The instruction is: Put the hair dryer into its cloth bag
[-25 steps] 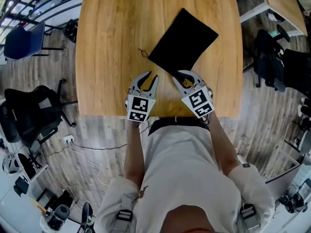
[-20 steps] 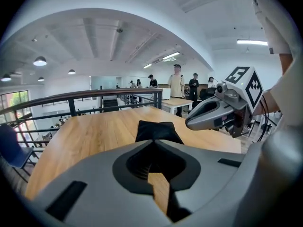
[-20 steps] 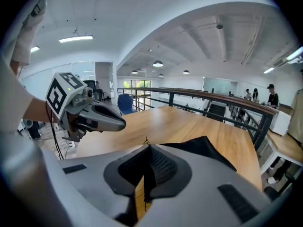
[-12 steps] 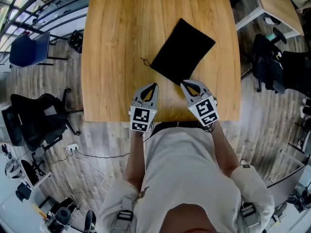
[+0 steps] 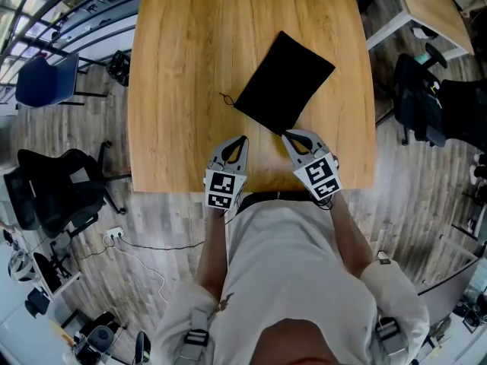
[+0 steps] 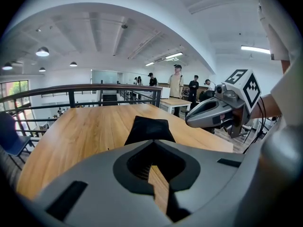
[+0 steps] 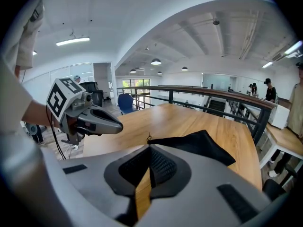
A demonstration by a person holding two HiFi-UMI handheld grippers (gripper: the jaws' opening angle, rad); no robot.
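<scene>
Both sets of jaws shut since a sec ago, so left gripper (image 5: pixel 242 139) & right gripper (image 5: pixel 288 135) sit empty just short of cloth bag (image 5: pixel 285 82); I'd reopen & pinch its near hem.

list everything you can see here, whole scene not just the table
table: 1, light wood, centre of the head view
cloth bag: 1, black, lying on the table just beyond the grippers, its cord at the left corner
hair dryer: none in view
blue chair: 1, blue, on the floor left of the table
office chair: 1, black, on the floor at lower left
second table: 1, light wood, upper right
cable: 1, white, on the floor at the near left
people: several, standing far behind the table
left gripper: 1, grey, shut, empty, at the table's near edge
right gripper: 1, grey, shut, empty, near the bag's near corner
</scene>
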